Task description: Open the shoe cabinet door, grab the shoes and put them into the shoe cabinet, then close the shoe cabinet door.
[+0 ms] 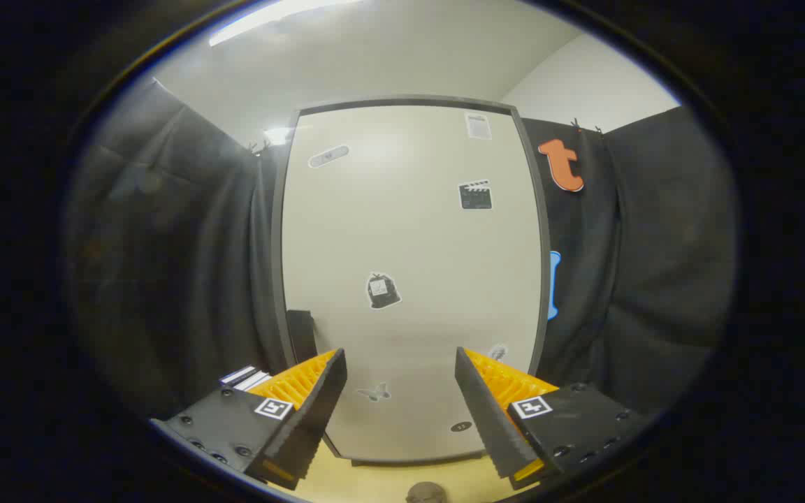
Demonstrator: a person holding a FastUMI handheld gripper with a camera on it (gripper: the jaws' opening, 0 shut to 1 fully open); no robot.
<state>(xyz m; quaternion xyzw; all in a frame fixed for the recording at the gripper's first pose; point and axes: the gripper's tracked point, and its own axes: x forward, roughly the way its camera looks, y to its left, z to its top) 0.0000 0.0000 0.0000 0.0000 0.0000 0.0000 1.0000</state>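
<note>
A dark handle [300,334] was seen on the left edge of the shoe cabinet door [409,279], just beyond the left finger; a judgement was made that it had been mounted there so the door could be swung on hinges at the opposite side. Beside that finger, low against the black booth cloth [186,258], a striped object [245,377] was glimpsed, possibly part of a shoe, though this could not be told. The door itself was found closed, set flat in its grey frame [541,265], with several small stickers spread across its pale face. The gripper [400,391] was held squarely before the lower part of the door, its fingers spread wide apart with nothing between them; this stance was judged to suit an approach to the handle, so the opening step was taken as not yet done. To the right, more black cloth was hung beside the cabinet, and a strip of light wooden floor [367,485] was seen under the fingers
</note>
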